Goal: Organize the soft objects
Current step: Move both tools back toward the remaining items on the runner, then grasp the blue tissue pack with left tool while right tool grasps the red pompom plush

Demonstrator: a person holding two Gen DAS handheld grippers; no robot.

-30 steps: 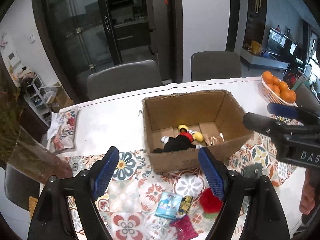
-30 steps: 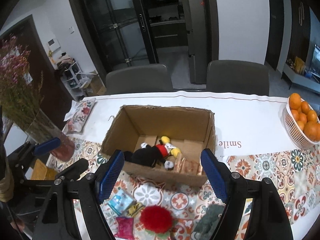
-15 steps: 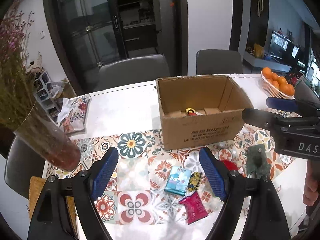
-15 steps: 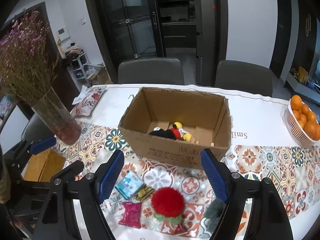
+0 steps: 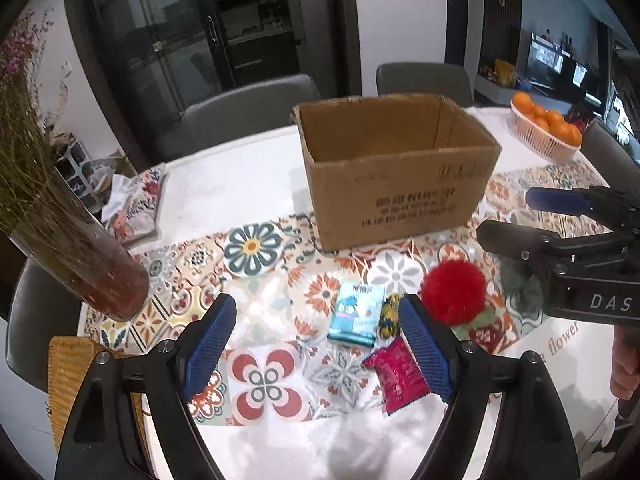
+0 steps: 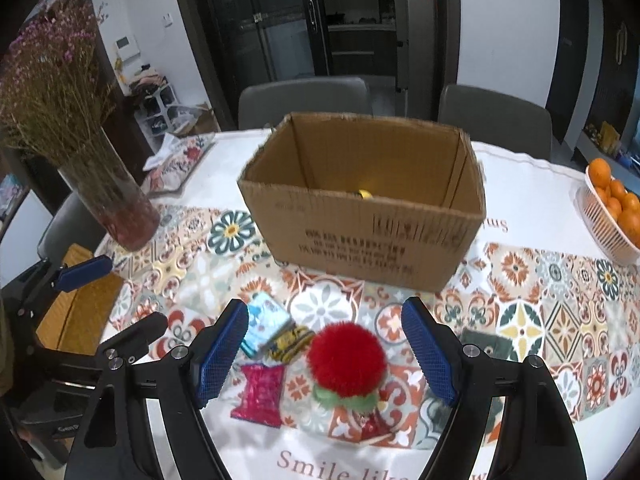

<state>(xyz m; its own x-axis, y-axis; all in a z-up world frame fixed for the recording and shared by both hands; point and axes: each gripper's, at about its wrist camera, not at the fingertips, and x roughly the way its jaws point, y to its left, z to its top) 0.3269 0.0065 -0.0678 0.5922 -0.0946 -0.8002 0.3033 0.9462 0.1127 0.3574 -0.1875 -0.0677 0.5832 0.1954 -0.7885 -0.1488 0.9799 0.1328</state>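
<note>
- Soft objects: the red fluffy ball (image 6: 347, 359), blue packet (image 6: 265, 323), yellow-black pouch (image 6: 291, 343), pink packet (image 6: 260, 393) and grey-green soft item (image 6: 484, 346) lie loose on the patterned table runner (image 6: 560, 320), in front of the cardboard box (image 6: 362, 204). A yellow item shows just above the box's near wall in the right wrist view
- Right gripper (image 6: 326, 354): fingers apart, nothing between the pads, hanging above the red fluffy ball. Risk: long fur compresses under the pads, so a shallow closure is likely to catch only fibres and the ball could slip free on lifting
- Left gripper (image 5: 316, 346): fingers apart and empty, above the blue packet (image 5: 356, 314). Risk: the yellow-black pouch (image 5: 390, 316) lies touching that packet and the pink packet (image 5: 400, 376) is just beside it; a wide closure may take two at once or push one aside
- Both grippers work close together. Risk: the tools collide if both descend on this cluster together
- Glass vase (image 5: 96, 272) of dried flowers stands near the left gripper. Risk: a sideways swing could tip it
- Box walls are tall. Risk: a low carry may knock the near wall and shift the box
</note>
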